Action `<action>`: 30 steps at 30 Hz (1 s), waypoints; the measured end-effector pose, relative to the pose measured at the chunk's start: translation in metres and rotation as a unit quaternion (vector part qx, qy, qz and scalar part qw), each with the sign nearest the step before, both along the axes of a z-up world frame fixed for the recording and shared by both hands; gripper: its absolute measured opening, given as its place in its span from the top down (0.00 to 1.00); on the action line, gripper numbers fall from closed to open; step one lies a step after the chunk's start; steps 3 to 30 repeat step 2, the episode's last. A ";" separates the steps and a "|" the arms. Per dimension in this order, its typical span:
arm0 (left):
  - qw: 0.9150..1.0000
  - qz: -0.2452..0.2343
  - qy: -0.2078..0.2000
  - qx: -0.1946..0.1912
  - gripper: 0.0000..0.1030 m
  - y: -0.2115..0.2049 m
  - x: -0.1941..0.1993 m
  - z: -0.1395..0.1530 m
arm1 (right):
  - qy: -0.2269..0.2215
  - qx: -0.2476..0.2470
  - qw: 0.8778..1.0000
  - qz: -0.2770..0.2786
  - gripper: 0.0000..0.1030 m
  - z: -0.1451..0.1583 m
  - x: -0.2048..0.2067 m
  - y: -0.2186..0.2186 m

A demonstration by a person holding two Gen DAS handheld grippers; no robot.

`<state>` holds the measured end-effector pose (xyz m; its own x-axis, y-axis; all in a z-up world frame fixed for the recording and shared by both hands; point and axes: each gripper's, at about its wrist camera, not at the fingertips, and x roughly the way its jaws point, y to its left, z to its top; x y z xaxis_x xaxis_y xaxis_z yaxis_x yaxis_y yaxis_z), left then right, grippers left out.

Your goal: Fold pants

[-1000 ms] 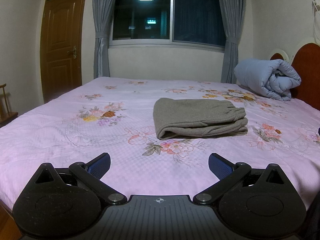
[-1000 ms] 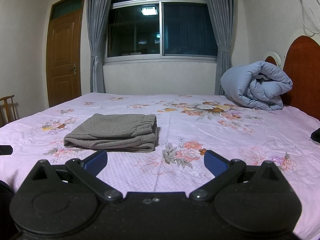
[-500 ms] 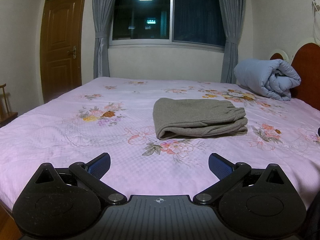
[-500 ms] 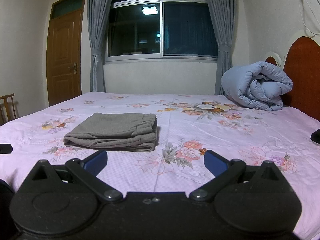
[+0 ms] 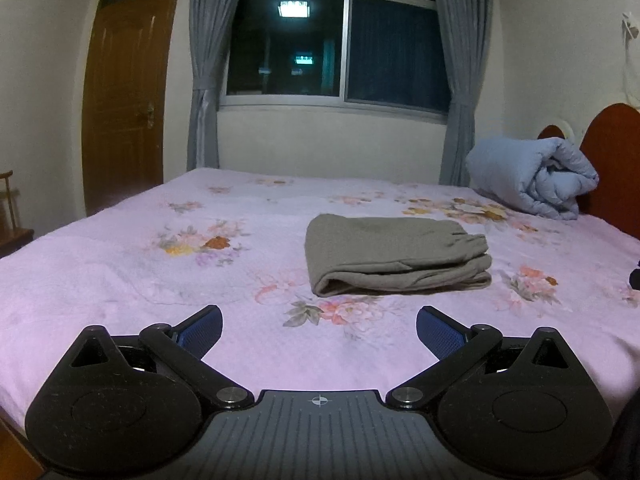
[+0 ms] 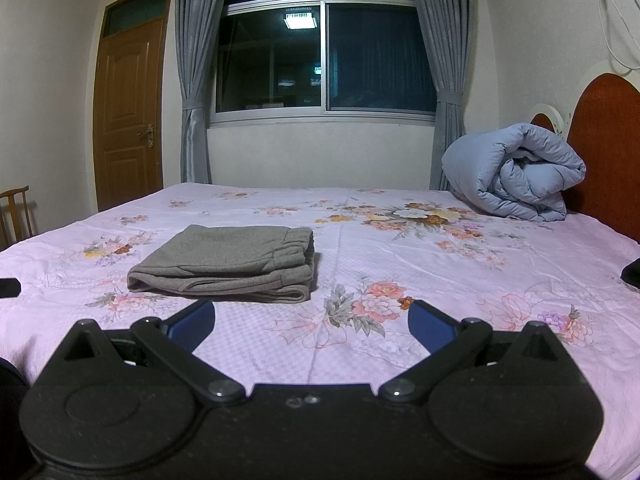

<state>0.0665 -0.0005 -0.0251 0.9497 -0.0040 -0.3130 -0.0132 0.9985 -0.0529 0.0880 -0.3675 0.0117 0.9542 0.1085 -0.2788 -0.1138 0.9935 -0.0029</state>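
Observation:
Grey pants (image 5: 394, 254) lie folded into a compact stack on the pink floral bedsheet (image 5: 140, 280), mid-bed. In the right wrist view the same pants (image 6: 226, 262) sit left of centre. My left gripper (image 5: 319, 330) hovers over the near part of the bed, open, its blue pads (image 5: 200, 330) wide apart and empty. My right gripper (image 6: 310, 324) is likewise open and empty, a short way in front of the pants. Neither gripper touches the cloth.
A rolled blue duvet (image 5: 532, 178) rests against the red-brown headboard (image 5: 614, 168) at the far right. Beyond the bed are a curtained window (image 5: 340, 44) and a wooden door (image 5: 124, 96). A wooden chair (image 6: 14, 216) stands at the left.

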 end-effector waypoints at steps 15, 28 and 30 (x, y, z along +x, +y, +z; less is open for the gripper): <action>1.000 -0.001 0.002 0.001 0.00 -0.001 0.000 0.001 | 0.000 0.000 1.000 0.000 0.06 0.000 -0.001 0.000; 1.000 -0.001 0.002 0.001 0.00 -0.001 0.000 0.001 | 0.000 0.000 1.000 0.000 0.06 0.000 -0.001 0.000; 1.000 -0.001 0.002 0.001 0.00 -0.001 0.000 0.001 | 0.000 0.000 1.000 0.000 0.06 0.000 -0.001 0.000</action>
